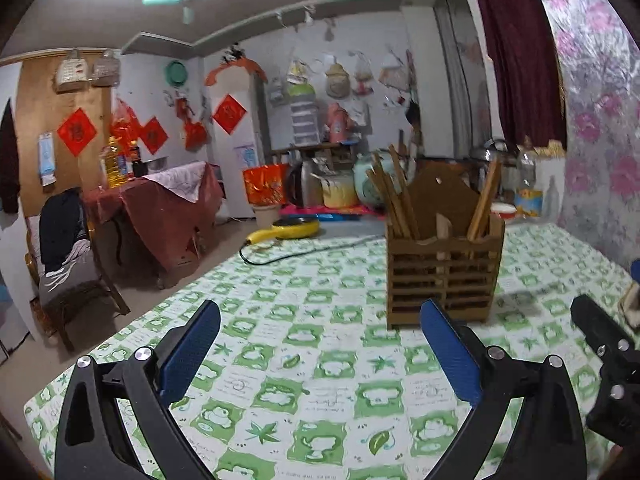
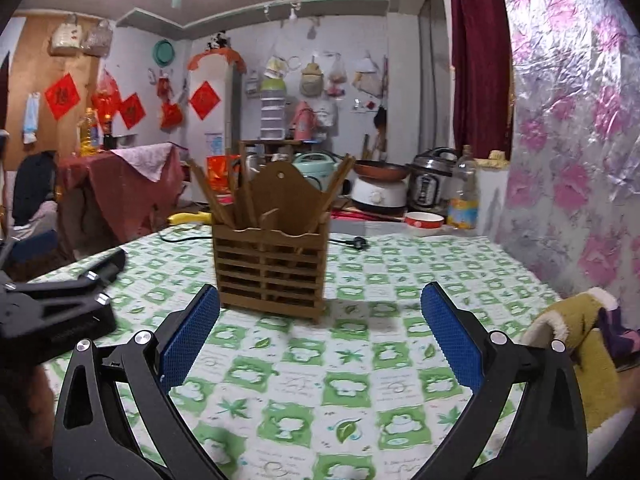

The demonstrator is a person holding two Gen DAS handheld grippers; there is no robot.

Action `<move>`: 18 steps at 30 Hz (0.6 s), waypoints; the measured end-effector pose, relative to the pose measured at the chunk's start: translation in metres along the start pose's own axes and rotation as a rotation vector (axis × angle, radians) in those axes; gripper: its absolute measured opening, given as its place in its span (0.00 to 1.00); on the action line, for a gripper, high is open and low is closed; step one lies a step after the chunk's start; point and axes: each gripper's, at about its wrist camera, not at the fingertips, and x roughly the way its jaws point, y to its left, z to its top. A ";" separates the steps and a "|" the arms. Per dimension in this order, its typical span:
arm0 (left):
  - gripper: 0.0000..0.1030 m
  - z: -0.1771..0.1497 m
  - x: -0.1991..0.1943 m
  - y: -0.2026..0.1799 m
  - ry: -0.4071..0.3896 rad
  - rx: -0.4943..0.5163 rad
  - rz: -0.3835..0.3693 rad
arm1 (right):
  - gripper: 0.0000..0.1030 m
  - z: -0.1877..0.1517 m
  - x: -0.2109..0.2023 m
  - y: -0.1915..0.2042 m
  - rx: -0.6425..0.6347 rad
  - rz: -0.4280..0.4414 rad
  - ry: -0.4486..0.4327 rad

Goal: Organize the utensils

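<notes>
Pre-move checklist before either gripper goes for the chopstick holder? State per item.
1. Left gripper open, nothing between its pads: ok.
2. Right gripper open, nothing between its pads: ok.
3. Wooden holder upright on the tablecloth: ok.
4. Chopsticks in the holder's compartments, leaning outward: ok.
5. Loose utensils left on the table: none visible in either view, but the area behind the holder is hidden: cannot tell.
6. Clearance between grippers: each shows at the edge of the other's view, close alongside: cannot tell whether there is room to swing.
</notes>
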 end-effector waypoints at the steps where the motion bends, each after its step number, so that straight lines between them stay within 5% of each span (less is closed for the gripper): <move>1: 0.95 -0.002 0.002 -0.001 0.007 0.011 0.001 | 0.94 0.001 0.000 -0.001 0.000 -0.003 0.003; 18: 0.95 -0.003 -0.019 -0.002 -0.080 0.030 -0.053 | 0.94 0.006 -0.003 -0.021 0.129 0.038 -0.022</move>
